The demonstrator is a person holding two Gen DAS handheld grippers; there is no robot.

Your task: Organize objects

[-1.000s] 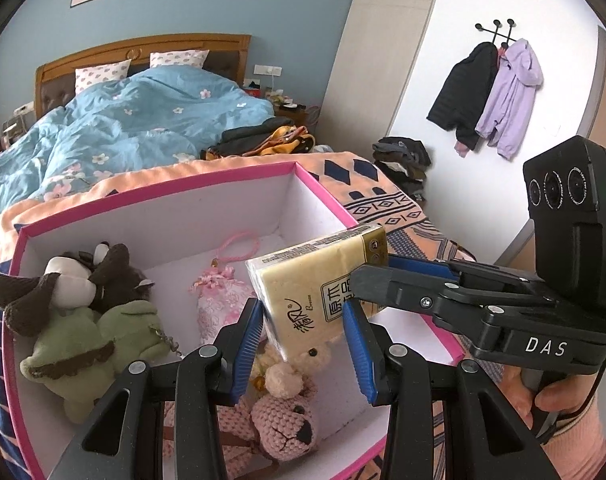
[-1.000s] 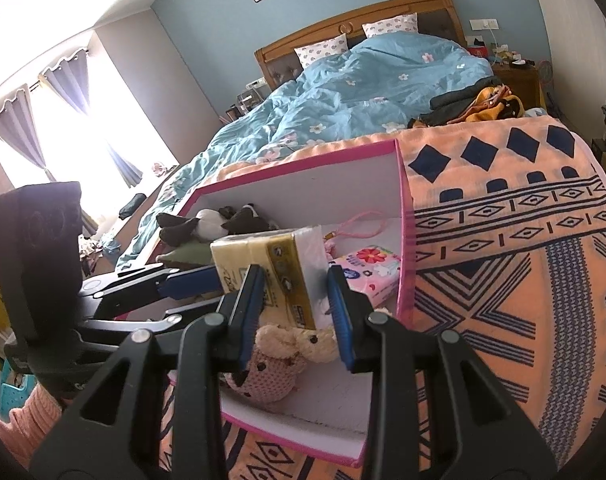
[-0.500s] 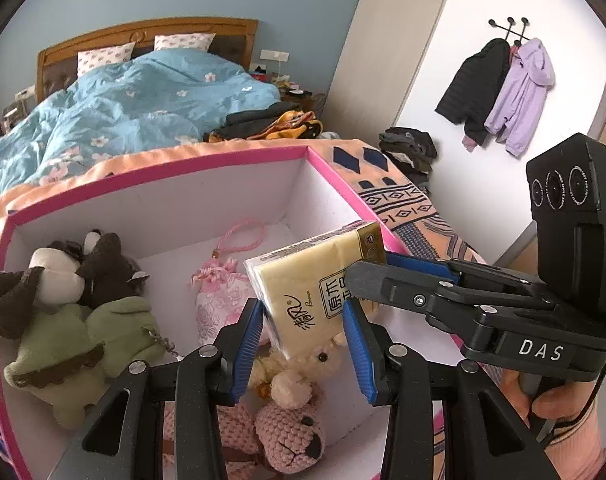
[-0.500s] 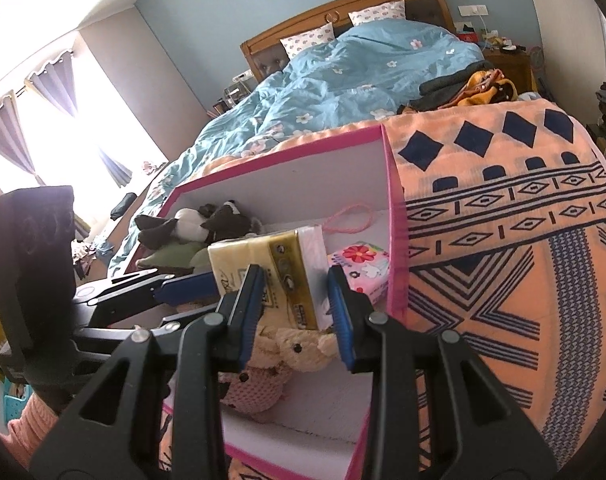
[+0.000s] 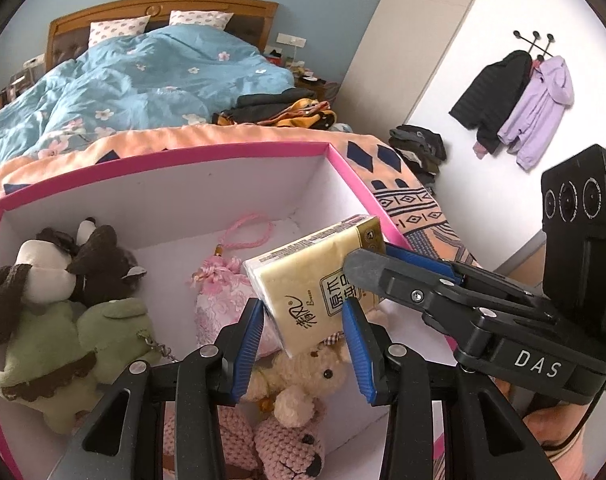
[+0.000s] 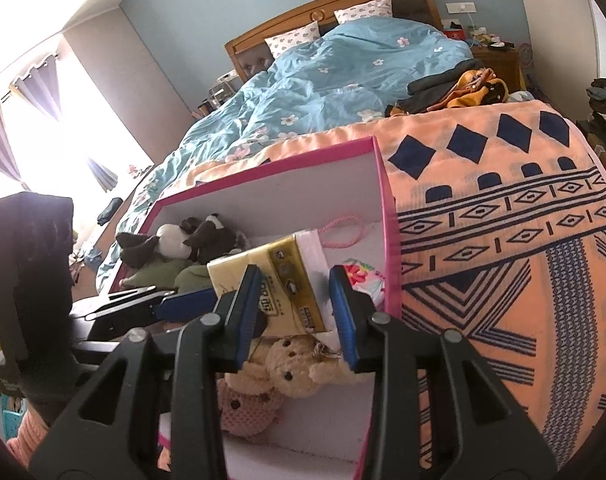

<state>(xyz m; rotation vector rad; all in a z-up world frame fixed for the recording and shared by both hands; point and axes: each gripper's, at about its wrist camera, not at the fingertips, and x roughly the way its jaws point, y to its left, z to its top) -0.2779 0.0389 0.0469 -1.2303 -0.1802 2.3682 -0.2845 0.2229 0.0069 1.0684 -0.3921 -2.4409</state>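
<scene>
Both grippers had carried the yellow plastic-wrapped tissue pack [image 5: 323, 280] lower and further over the pink-rimmed white storage box [image 5: 231, 148] than a second before, so more of the box floor showed beneath it. That box sat on the orange patterned blanket [image 6: 503, 208] at the foot of the bed, already holding a brown-and-green plush animal [image 5: 63, 304], a pink lace drawstring pouch [image 5: 223, 300], a cream teddy bear [image 5: 303, 376] and a pink crocheted bear [image 5: 287, 448]. The pack hung tilted in the air just above the two bears, not yet resting on anything. The left gripper [image 5: 303, 336] was clamped on its near lower corner; the right gripper [image 6: 293, 300] pinched its far end, jaws barely loosened but pads seemingly touching the wrapper. Judged from here, the soft pack could sag or twist out if one grip let go first, and dropped onto the heaped bears it might slide off toward the pouch.
</scene>
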